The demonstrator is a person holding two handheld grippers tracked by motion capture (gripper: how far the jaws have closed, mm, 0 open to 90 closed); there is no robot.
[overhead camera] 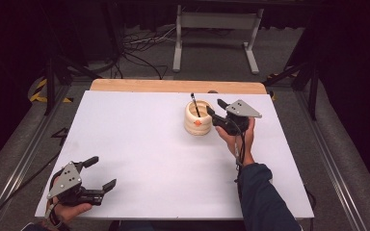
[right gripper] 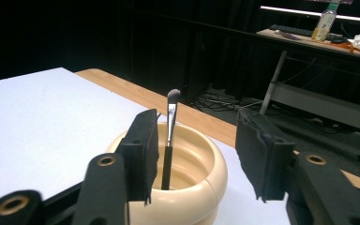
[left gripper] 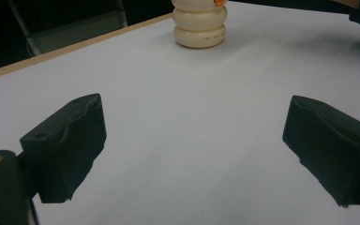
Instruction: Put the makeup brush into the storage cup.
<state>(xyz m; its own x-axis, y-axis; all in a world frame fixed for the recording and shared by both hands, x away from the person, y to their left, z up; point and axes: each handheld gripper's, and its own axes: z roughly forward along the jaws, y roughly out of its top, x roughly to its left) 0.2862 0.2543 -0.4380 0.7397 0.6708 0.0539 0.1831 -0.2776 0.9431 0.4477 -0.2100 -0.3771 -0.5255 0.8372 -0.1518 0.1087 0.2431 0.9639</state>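
Note:
A cream ribbed cup (overhead camera: pixel 197 126) with an orange dot stands on the white table top (overhead camera: pixel 139 144) at the back, right of centre. A dark-handled brush (overhead camera: pixel 194 105) stands in it, bristles up. My right gripper (overhead camera: pixel 215 107) is open just right of the cup's rim. In the right gripper view the brush (right gripper: pixel 171 122) leans close to the left jaw of that gripper (right gripper: pixel 197 117), above the cup (right gripper: pixel 201 183), with neither pad pressing on it. My left gripper (overhead camera: pixel 102 172) rests open at the front left corner. Its jaws (left gripper: pixel 194 108) hold nothing and face the distant cup (left gripper: pixel 199 28).
A wooden strip (overhead camera: pixel 173 85) runs along the table's back edge. Behind it stand a grey metal frame (overhead camera: pixel 217 21) and loose cables (overhead camera: pixel 139 48) on the floor. Dark rails flank both sides of the table. A blue sleeve (overhead camera: pixel 262 197) reaches in at the front right.

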